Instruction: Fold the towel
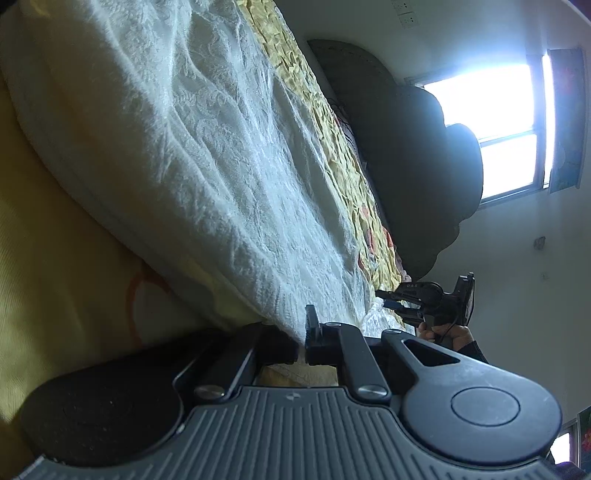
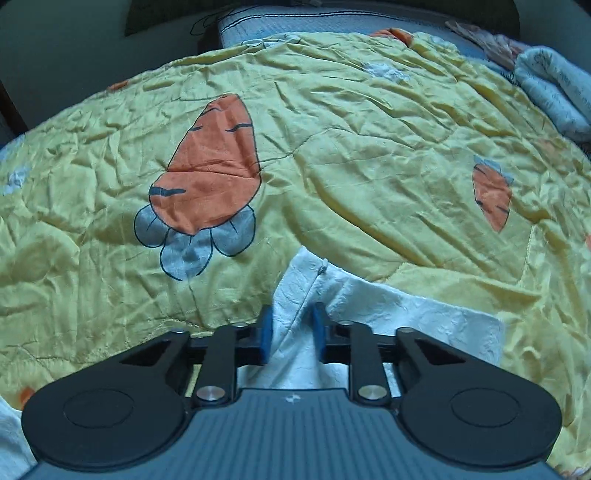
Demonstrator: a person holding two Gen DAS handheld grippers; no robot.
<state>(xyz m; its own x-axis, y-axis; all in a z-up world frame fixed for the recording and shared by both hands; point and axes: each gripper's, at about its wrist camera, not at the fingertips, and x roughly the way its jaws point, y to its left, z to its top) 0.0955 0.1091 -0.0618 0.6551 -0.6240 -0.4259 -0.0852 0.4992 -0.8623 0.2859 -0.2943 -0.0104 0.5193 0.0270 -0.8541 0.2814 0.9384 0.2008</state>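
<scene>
The white textured towel lies spread over a yellow carrot-print bedspread; this view is rolled on its side. My left gripper is shut on the towel's near edge, and the cloth runs up from its jaws. My right gripper shows farther along the same edge, held by a hand. In the right wrist view a corner of the towel lies on the bedspread, and my right gripper is shut on a bunched fold of it between its blue pads.
A dark headboard or cushion stands at the far side of the bed, under a bright window. A rolled pale blue cloth lies at the bed's far right. A grey mattress edge shows beyond the bedspread.
</scene>
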